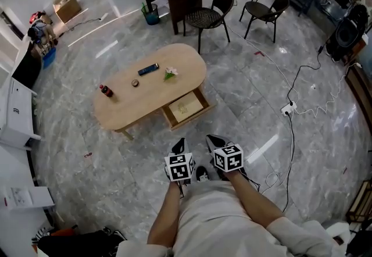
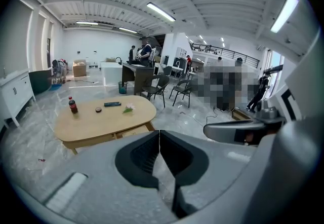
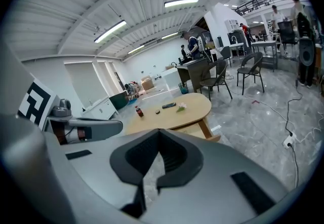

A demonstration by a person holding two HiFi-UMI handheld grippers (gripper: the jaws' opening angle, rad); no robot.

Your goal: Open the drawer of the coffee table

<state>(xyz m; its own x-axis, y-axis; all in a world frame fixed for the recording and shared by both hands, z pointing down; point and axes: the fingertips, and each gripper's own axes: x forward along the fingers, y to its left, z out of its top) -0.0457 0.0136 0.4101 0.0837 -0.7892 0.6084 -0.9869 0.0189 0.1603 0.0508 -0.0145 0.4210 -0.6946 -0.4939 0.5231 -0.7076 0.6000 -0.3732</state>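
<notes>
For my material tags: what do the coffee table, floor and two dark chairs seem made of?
Coffee table: light wood or wood veneer, matte, pale tan. Floor: polished grey marble-look tile, veined, glossy reflections. Chairs: probably dark wicker on thin metal legs.

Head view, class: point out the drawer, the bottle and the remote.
drawer [image 1: 192,117]: head view, on its pulled-out front edge.
bottle [image 1: 106,90]: head view, on its dark body.
remote [image 1: 148,68]: head view, at its middle.
</notes>
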